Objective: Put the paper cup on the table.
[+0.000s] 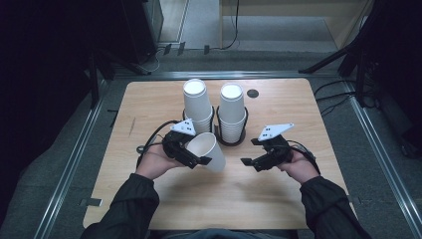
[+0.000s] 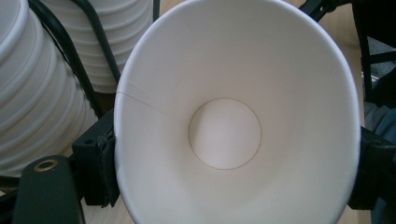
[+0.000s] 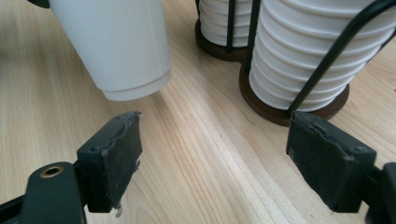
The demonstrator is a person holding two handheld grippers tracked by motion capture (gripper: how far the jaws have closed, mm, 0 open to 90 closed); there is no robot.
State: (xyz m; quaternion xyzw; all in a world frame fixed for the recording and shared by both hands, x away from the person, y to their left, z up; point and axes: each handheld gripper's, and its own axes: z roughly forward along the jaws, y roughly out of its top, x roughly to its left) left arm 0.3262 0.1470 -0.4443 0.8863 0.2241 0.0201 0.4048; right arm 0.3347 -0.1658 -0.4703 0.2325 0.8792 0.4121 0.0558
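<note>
High view: the left hand-held gripper (image 1: pixel 195 155) clamps a single paper cup (image 1: pixel 207 151) by its rim near the table's (image 1: pixel 149 104) middle, tipped on its side, probably freshly pulled for separate use. The right hand-held gripper (image 1: pixel 253 161) waits alongside, jaws apart and empty. Behind stand two cup stacks (image 1: pixel 215 110) in a wire holder (image 1: pixel 230 141), keeping them upright.

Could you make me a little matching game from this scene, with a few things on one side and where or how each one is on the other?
Things:
1. single paper cup
2. right gripper
3. cup stacks
4. black disc

States:
A. standing in a wire holder
B. lying flat near the table's far edge
C. clamped at its rim by the left gripper, tilted
D. jaws apart, nothing between them

Pairs: 1-C, 2-D, 3-A, 4-B
</note>
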